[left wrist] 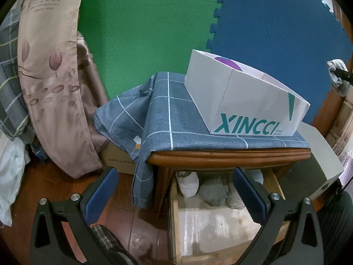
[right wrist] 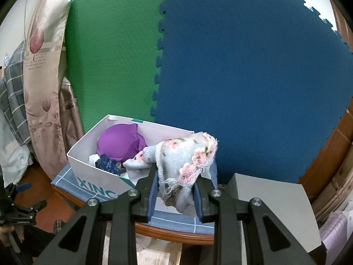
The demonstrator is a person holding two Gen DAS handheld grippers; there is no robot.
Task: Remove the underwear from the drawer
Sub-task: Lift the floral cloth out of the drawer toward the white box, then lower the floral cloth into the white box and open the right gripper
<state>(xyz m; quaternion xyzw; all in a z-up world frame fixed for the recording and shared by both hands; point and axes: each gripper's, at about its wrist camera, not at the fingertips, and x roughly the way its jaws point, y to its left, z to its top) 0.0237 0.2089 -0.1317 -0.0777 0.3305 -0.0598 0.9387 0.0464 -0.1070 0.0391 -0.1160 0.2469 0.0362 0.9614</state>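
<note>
My right gripper (right wrist: 176, 183) is shut on a pale blue knitted garment with pink flowers (right wrist: 187, 156), held above the near right corner of a white XINCCI box (right wrist: 88, 163). Inside the box lie a purple bra (right wrist: 120, 141) and a navy piece (right wrist: 107, 162). The box (left wrist: 242, 101) stands on a nightstand draped in blue checked cloth (left wrist: 176, 114). My left gripper (left wrist: 176, 192) is open in front of the open wooden drawer (left wrist: 174, 209), nothing between its fingers. Several rolled grey and white garments (left wrist: 214, 193) lie at the drawer's back. At the far right edge, the right gripper (left wrist: 340, 74) shows with the pale garment (left wrist: 333, 66).
Green (right wrist: 114, 55) and blue foam mats (right wrist: 253, 77) cover the wall behind. A floral curtain (left wrist: 55, 88) hangs at left above a cardboard box (left wrist: 119, 159). A grey lid (right wrist: 275, 209) sits right of the nightstand. A person's plaid-trousered leg (left wrist: 106, 240) is below my left gripper.
</note>
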